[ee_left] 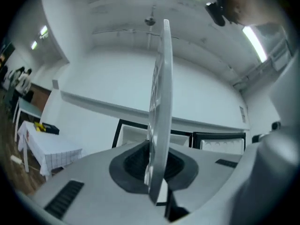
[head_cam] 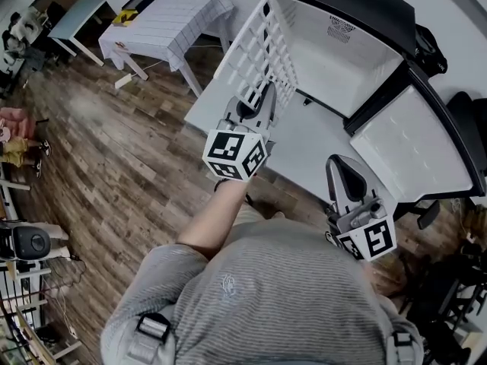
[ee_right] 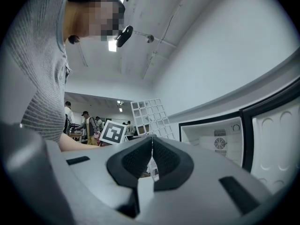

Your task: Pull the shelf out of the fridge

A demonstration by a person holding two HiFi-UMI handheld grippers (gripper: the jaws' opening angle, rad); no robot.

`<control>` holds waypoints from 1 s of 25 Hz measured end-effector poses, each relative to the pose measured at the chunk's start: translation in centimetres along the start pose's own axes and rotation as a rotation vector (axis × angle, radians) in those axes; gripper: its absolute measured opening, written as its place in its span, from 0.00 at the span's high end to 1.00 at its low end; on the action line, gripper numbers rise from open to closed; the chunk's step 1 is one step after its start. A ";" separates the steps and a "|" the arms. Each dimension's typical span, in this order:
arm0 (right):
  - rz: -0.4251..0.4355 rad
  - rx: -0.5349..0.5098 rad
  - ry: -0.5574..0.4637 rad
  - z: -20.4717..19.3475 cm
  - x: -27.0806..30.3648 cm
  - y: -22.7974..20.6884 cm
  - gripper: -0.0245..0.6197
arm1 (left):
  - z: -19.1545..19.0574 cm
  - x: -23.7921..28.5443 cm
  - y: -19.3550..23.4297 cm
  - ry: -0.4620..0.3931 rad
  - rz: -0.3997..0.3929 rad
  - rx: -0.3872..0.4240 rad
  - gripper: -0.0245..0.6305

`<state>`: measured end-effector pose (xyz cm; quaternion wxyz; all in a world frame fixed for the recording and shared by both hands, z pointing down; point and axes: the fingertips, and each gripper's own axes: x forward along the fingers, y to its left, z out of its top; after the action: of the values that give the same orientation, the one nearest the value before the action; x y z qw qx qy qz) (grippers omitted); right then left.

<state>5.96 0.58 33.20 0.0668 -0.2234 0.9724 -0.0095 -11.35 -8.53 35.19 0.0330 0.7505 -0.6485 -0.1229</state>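
The white grid shelf (head_cam: 255, 48) is outside the fridge (head_cam: 335, 52) and held tilted in the air in front of its open cavity. My left gripper (head_cam: 255, 101) is shut on the shelf's near edge. In the left gripper view the shelf (ee_left: 161, 102) stands edge-on, clamped between the pads of my left gripper (ee_left: 157, 168). My right gripper (head_cam: 340, 172) hangs lower right, apart from the shelf, shut with nothing in it. Seen from the right gripper view, the right gripper (ee_right: 151, 146) has its pads together, with the shelf (ee_right: 150, 114) and the fridge cavity (ee_right: 215, 139) beyond.
The fridge door (head_cam: 415, 147) stands swung open at the right. A white table (head_cam: 163, 21) is at the back left on the wooden floor (head_cam: 129, 166). People stand far off in the room (ee_right: 86, 125). A dark chair (head_cam: 464, 120) sits at the far right.
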 end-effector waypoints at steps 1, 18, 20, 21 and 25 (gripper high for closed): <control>0.001 0.001 0.000 0.0 0.0 0.0 0.94 | -0.1 -0.1 0.0 0.003 0.002 0.038 0.92; 0.024 -0.005 -0.013 0.3 -0.1 0.9 0.94 | -0.3 0.7 -1.1 0.025 0.035 0.370 0.91; 0.023 -0.006 -0.012 0.3 -0.1 0.8 0.94 | -0.2 0.8 -1.2 0.022 0.030 0.372 0.91; 0.024 -0.005 -0.011 0.3 -0.1 0.9 0.94 | -0.1 0.8 -1.3 0.020 0.029 0.368 0.91; 0.027 -0.004 -0.012 0.4 -0.2 1.0 0.94 | 0.1 0.7 -1.4 0.009 0.027 0.363 0.92</control>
<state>5.74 1.57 32.82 0.0722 -0.2106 0.9749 -0.0056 -9.89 -8.99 34.70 -0.0985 0.7358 -0.6700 0.0000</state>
